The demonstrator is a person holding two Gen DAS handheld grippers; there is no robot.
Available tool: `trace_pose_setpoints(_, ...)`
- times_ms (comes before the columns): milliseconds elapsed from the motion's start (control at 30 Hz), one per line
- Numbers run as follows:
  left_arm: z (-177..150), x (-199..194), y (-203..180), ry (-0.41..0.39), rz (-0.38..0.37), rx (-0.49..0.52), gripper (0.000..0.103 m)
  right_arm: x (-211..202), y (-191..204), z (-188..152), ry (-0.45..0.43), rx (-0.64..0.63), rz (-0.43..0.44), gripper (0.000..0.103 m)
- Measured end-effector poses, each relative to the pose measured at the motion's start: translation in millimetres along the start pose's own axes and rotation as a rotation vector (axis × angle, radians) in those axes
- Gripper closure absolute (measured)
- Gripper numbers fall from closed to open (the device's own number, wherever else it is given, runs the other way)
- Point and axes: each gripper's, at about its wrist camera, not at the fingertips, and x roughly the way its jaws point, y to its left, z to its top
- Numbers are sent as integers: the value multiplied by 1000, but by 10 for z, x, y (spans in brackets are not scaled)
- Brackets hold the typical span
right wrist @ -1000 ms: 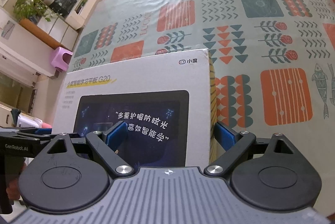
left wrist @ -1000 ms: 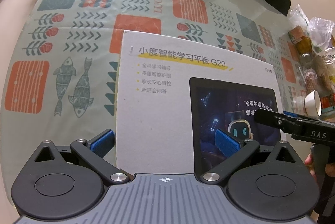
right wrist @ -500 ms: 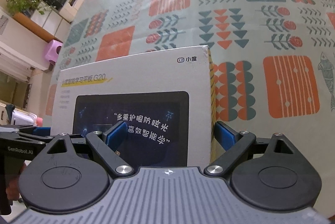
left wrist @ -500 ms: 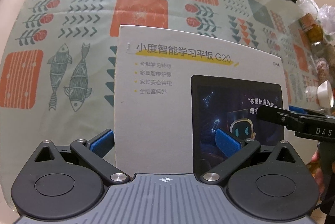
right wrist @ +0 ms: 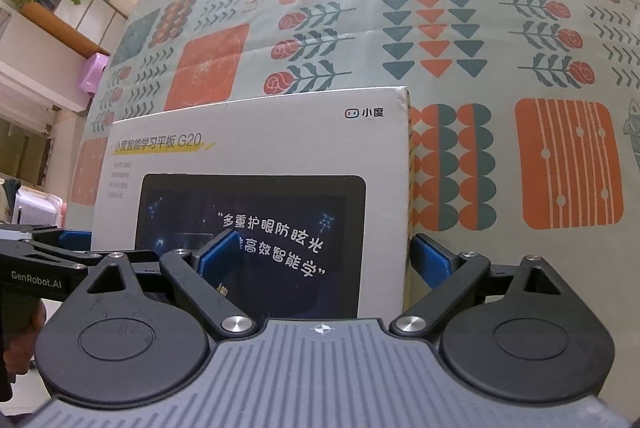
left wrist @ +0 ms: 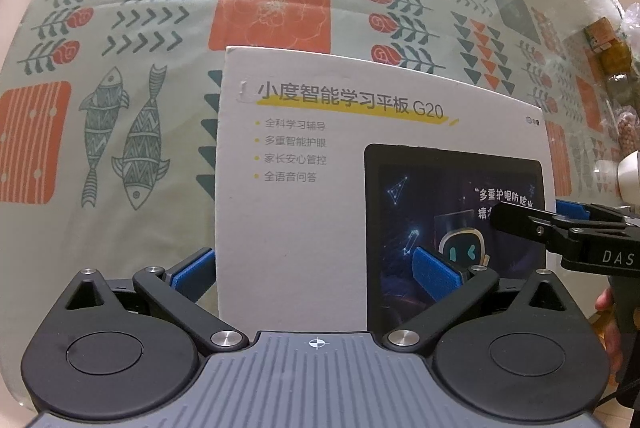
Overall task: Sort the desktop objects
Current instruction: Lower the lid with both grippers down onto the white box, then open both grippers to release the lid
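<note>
The tablet box [left wrist: 320,187] — white, printed with a dark tablet screen and "G20" — sits between both claws, seemingly held up over the patterned tablecloth [left wrist: 120,27]. The left gripper [left wrist: 316,268] straddles the box's left edge: one blue pad lies outside that edge, the other over the printed face. The right gripper [right wrist: 328,260] does the same at the box's right edge, one pad on the printed screen and one just past the side wall. Each claw stands wide apart, and whether the pads actually press the cardboard I cannot tell. Over the last second the tablecloth pattern has slid toward the near side under the box and the chairs have dropped out of the left view's top, while the box has kept its place against both claws — so it is being carried forward across the table as one unit, a relocation in progress. Beyond the left claw's right side, a white cup [left wrist: 630,175] and bagged snacks [left wrist: 612,39] crowd the table's edge.
</note>
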Motion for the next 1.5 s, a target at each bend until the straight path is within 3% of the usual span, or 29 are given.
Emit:
trace_pose_setpoints(400,31,12,30,-3,-2,2,0,13,-7,-35,-32,0,2,0)
trace_pose_setpoints(1000,-63,-64,45,-69,1,-20,0,-89,-6,-101,-87,33,-11,0)
trace_pose_setpoints(1067,-121,-176,-21,-111,9,16,0,-180,104,-148,-122,-10,-42,0)
trace_pose_setpoints(1267,-352,-638,-136,-259,38,92,0,-685,390,-453,-339,-45,-64,0)
trace_pose_setpoints(1500,-664,-993,-108,-308,63,100,0,-993,722,-1021,-463,-8,-139,0)
